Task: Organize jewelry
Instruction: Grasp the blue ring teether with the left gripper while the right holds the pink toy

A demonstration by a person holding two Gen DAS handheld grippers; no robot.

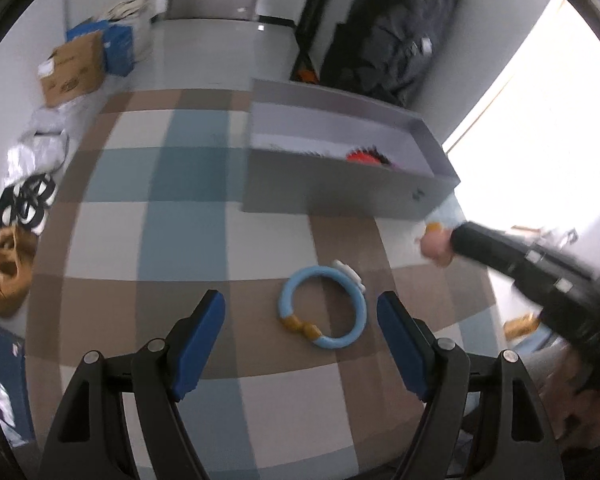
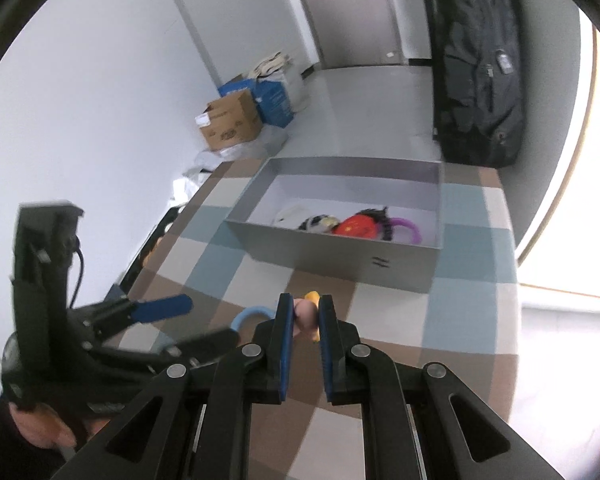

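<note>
A light blue bracelet (image 1: 323,307) with amber beads and a white charm lies on the checked cloth between my open left gripper's (image 1: 300,332) fingers, a little ahead of them. Part of it shows in the right wrist view (image 2: 249,316). My right gripper (image 2: 305,316) is shut on a pink and yellow jewelry piece (image 2: 306,314), held above the cloth short of the grey box (image 2: 340,258). In the left wrist view that piece (image 1: 434,244) hangs near the box's right corner. The box holds a red and black piece (image 2: 358,225), a purple ring (image 2: 408,230) and white pieces.
The grey box (image 1: 340,196) sits at the far side of the checked tablecloth (image 1: 180,200). A dark bag (image 2: 480,64) stands behind it. Cardboard and blue boxes (image 2: 240,116) lie on the floor at left. Shoes and bags (image 1: 20,240) lie beside the table's left edge.
</note>
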